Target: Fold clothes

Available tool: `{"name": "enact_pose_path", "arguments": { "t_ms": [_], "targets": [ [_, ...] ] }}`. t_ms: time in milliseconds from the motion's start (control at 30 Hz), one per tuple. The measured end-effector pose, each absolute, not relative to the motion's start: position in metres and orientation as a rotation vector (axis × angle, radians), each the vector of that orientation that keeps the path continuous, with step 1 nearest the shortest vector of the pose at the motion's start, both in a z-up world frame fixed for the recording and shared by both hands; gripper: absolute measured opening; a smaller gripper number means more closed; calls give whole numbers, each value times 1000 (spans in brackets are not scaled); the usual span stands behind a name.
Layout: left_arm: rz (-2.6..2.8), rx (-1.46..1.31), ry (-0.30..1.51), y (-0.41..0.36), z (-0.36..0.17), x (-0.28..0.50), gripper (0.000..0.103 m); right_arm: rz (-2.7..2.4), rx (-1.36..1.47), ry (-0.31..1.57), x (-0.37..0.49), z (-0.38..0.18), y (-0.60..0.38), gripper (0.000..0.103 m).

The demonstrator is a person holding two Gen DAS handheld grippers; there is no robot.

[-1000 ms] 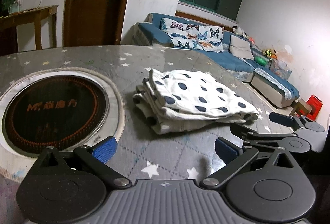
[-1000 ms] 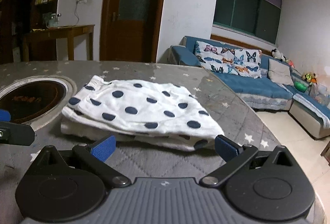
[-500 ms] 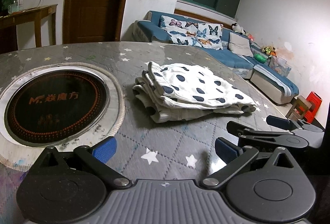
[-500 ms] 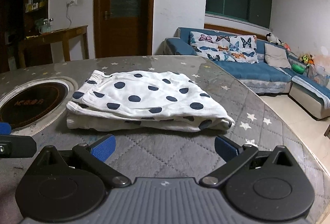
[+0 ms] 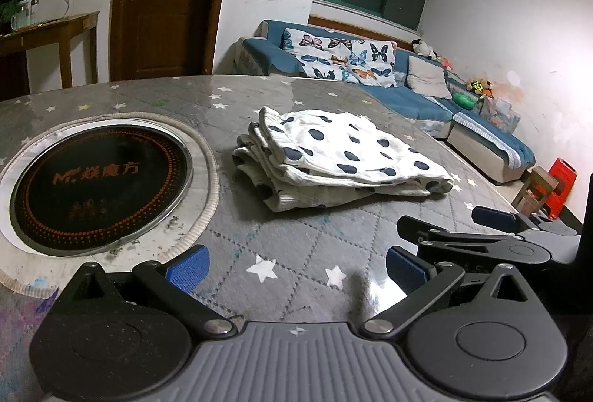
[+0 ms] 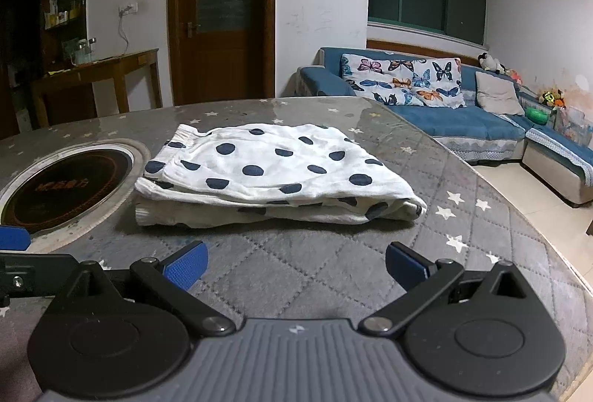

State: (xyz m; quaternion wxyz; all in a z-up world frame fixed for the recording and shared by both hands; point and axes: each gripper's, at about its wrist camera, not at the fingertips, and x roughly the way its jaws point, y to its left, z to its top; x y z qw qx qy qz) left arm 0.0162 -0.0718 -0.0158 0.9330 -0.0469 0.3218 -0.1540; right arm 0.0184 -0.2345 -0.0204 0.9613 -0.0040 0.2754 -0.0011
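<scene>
**A:** Both grippers just backed off over the last second. The left hand-held gripper (image 5: 296, 263) and the right hand-held gripper (image 6: 296, 263) sit with fingers spread apart, holding nothing, and the polka-dot garment (image 6: 274, 176) looks further off than it did.

**B:** So the folding's done?

**A:** Looks that way to me. It's a tidy stacked bundle on the worktop (image 6: 296, 261), just right of the round black hob (image 5: 100, 187).

**B:** And the room?

**A:** Grey quilted star cover, blue sofa (image 6: 463, 116) with butterfly cushions far right, wooden door (image 6: 222, 13) behind.
</scene>
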Motion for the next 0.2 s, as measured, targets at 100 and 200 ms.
{"name": "enact_pose_path", "arguments": {
  "t_ms": [100, 200],
  "targets": [
    [-315, -95, 658, -73, -16, 15, 103, -4, -1, 555, 16, -20, -235, 103],
    [-317, -96, 658, -73, -15, 14, 103, -5, 7, 554, 15, -19, -236, 103]
  ]
}}
